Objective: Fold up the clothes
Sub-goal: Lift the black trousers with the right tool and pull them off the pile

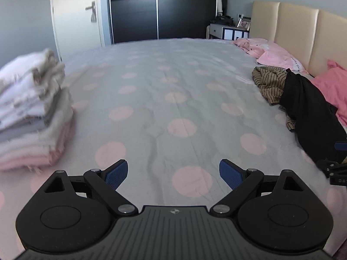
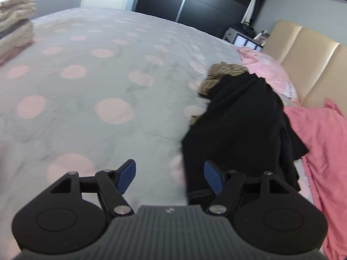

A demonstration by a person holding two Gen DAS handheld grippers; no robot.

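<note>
A crumpled black garment (image 2: 243,121) lies on the bed at the right, partly over a tan striped garment (image 2: 219,73). Both also show in the left wrist view, the black garment (image 1: 312,117) and the striped one (image 1: 271,82). My right gripper (image 2: 170,177) is open, low over the bedspread, with the near edge of the black garment between its blue pads. My left gripper (image 1: 173,177) is open and empty over the spotted bedspread (image 1: 173,99). The right gripper's tip (image 1: 335,169) shows at the right edge of the left wrist view.
A stack of folded white, grey and pink clothes (image 1: 30,112) stands at the bed's left edge. Pink pillows (image 1: 279,58) and a pink cloth (image 2: 325,143) lie along the beige headboard (image 1: 303,34). A dark wardrobe (image 1: 160,10) and a nightstand (image 1: 227,31) stand beyond.
</note>
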